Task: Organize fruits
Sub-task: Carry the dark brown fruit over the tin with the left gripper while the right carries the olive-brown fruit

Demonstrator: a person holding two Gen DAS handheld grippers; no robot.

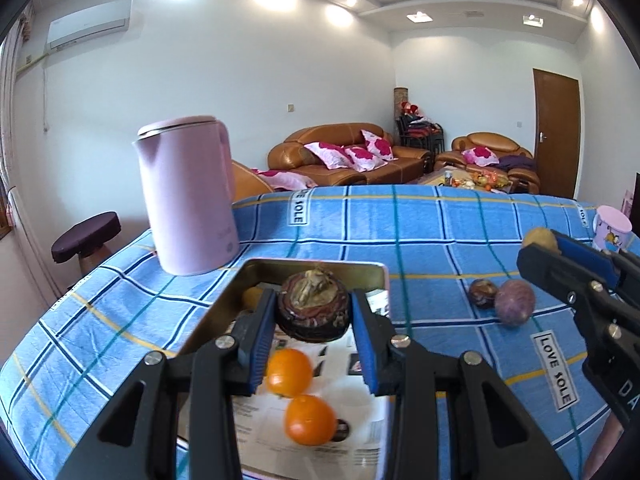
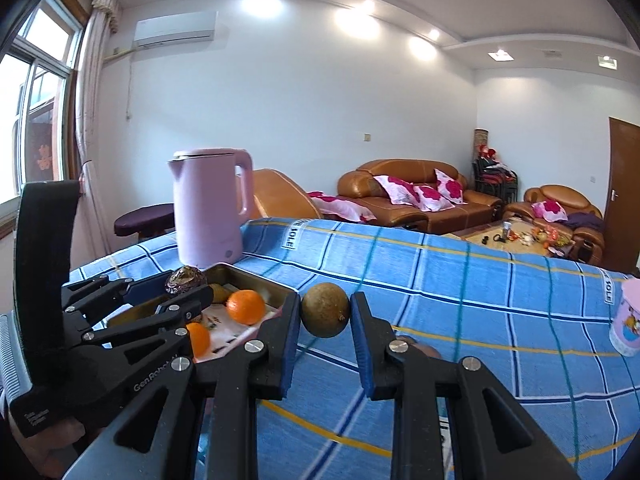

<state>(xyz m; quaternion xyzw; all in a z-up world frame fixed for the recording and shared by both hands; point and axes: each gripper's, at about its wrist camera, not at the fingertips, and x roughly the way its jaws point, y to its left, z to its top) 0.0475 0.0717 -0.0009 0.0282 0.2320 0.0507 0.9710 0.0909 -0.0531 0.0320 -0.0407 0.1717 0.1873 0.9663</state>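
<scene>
My left gripper (image 1: 313,312) is shut on a dark purple mangosteen (image 1: 313,307), held above a shallow metal tray (image 1: 224,300). Two oranges (image 1: 289,372) (image 1: 310,420) lie in the tray on printed paper. My right gripper (image 2: 325,316) is shut on a round brown-green fruit (image 2: 325,310), held over the blue checked cloth just right of the tray (image 2: 256,278). In the left wrist view the right gripper (image 1: 538,246) shows at the right edge with that fruit (image 1: 540,238). In the right wrist view the left gripper (image 2: 186,286) holds the mangosteen (image 2: 186,279) over the tray.
A pink kettle (image 1: 186,196) stands behind the tray. A dark mangosteen (image 1: 483,293) and a purple fruit (image 1: 514,302) lie on the blue checked cloth (image 1: 420,240). A pink cup (image 2: 628,320) stands at the far right. Sofas and a low table are beyond.
</scene>
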